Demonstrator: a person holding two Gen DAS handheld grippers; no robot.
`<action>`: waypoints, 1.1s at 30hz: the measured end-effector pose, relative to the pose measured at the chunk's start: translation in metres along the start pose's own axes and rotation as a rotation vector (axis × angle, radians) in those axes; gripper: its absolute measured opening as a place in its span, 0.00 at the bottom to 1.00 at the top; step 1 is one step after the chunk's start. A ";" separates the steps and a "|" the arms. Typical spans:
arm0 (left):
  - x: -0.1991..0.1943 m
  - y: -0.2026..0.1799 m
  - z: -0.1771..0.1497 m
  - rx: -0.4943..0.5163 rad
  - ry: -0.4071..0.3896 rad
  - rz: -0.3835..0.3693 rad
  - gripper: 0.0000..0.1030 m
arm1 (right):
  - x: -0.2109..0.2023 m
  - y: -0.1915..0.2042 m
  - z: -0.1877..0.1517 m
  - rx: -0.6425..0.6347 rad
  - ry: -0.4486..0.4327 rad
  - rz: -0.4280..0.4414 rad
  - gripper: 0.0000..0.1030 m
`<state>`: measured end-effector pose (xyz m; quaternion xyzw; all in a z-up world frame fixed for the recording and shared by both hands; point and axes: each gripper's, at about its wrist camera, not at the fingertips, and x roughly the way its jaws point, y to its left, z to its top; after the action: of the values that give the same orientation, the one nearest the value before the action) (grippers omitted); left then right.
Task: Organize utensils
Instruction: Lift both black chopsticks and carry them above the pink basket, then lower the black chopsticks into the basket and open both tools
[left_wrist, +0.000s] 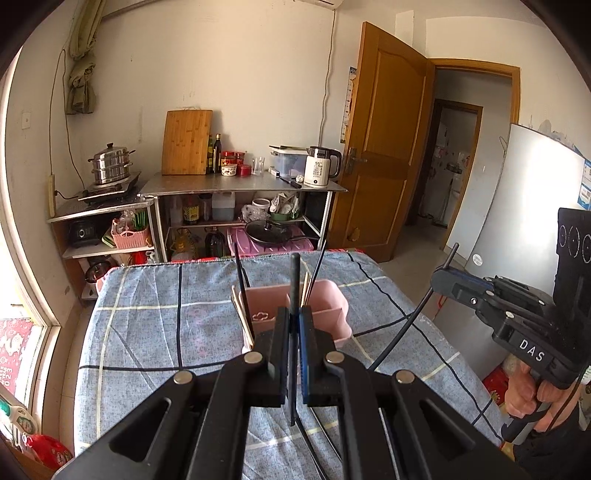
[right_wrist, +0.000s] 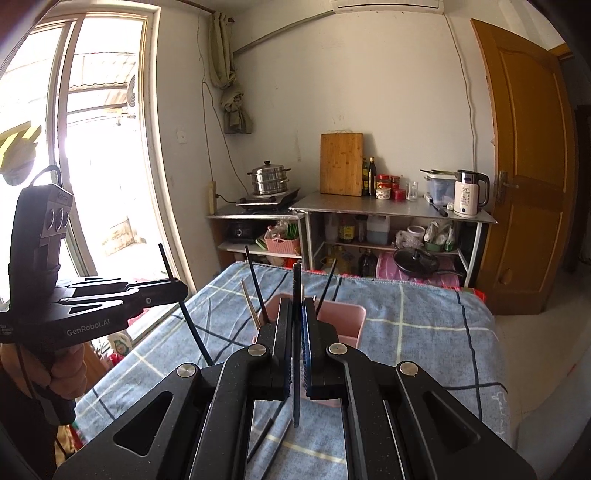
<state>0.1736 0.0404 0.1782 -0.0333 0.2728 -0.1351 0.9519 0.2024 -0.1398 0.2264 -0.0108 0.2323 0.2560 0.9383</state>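
**Both Grippers Loaded: Chopsticks Held Upright Over the Holder**

1. Left gripper (left_wrist: 294, 325). The jaws are nearly closed, pinching a single dark chopstick (left_wrist: 295, 280) between the pads. The stick's long axis runs from 6 to 12 o'clock in the left wrist view: one end rises above the fingertips, the other hangs below them toward the cloth. This near-vertical hold is judged to suit a straight drop into a compartment.

2. Right gripper (right_wrist: 296, 317). The jaws are likewise nearly closed on a second dark chopstick (right_wrist: 296, 284), held the same way, long axis from 6 to 12 o'clock, with the lower end showing under the pads.

3. Pink utensil holder (left_wrist: 325, 295). It stands on the checked blue tablecloth (left_wrist: 147, 314), directly beyond each set of fingertips at 12 o'clock. It already contains several sticks: dark ones leaning toward 11 and 1 o'clock, and pale wooden ones leaning toward 11 o'clock.

4. Loose dark chopsticks (right_wrist: 271, 435) lie on the cloth under the right gripper, at 6 o'clock, not yet sorted.

5. In the left wrist view the right gripper sits at 3 o'clock, well apart from the holder.
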 end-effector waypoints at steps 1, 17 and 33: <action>-0.002 0.000 0.007 0.000 -0.013 -0.002 0.05 | 0.001 0.001 0.006 0.000 -0.011 0.002 0.04; 0.037 0.028 0.061 -0.024 -0.082 0.002 0.05 | 0.053 0.006 0.053 0.013 -0.085 0.019 0.04; 0.098 0.047 0.021 -0.069 0.032 -0.012 0.05 | 0.108 -0.013 0.008 0.049 0.067 0.020 0.04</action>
<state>0.2759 0.0582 0.1394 -0.0658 0.2922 -0.1318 0.9449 0.2946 -0.0984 0.1848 0.0058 0.2700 0.2593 0.9273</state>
